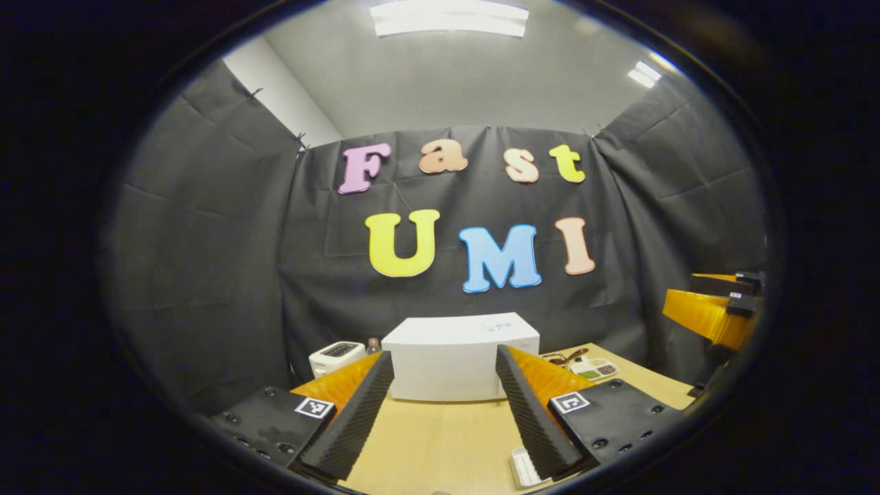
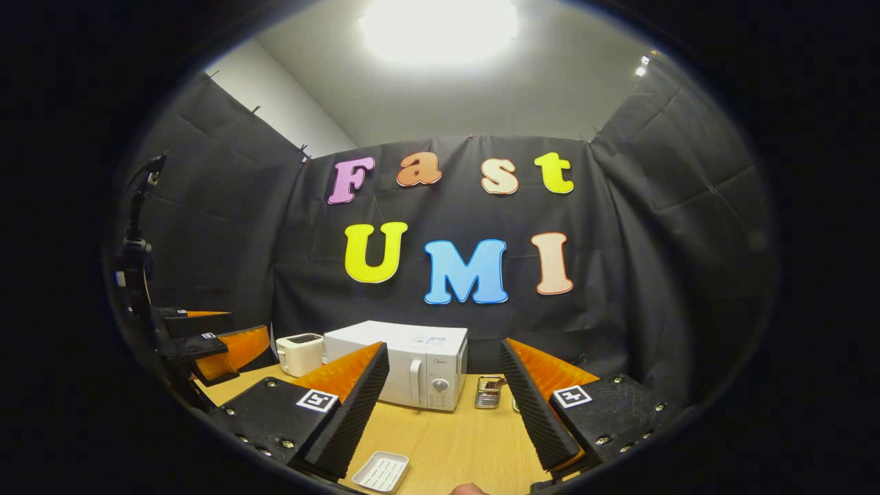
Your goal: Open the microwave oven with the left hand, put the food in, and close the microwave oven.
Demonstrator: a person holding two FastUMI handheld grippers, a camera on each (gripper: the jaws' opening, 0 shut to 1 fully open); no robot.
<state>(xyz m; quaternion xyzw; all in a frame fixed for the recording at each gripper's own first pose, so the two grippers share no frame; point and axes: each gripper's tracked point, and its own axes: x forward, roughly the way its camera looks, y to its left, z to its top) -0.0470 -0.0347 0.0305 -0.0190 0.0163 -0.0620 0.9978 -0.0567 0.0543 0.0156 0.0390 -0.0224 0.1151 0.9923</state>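
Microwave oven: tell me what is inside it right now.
Its inside cannot be seen. The microwave oven stands on the table with its door shut, handle and knob facing forward. Both grippers, left and right, are open and apart from it.

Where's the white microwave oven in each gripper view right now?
Left gripper view: the white box-shaped microwave oven sits centre, low, between the claw's two fingers.
Right gripper view: the microwave sits just left of centre, door and handle facing the camera.
Shared landmark: the small white toaster stands at its left side.
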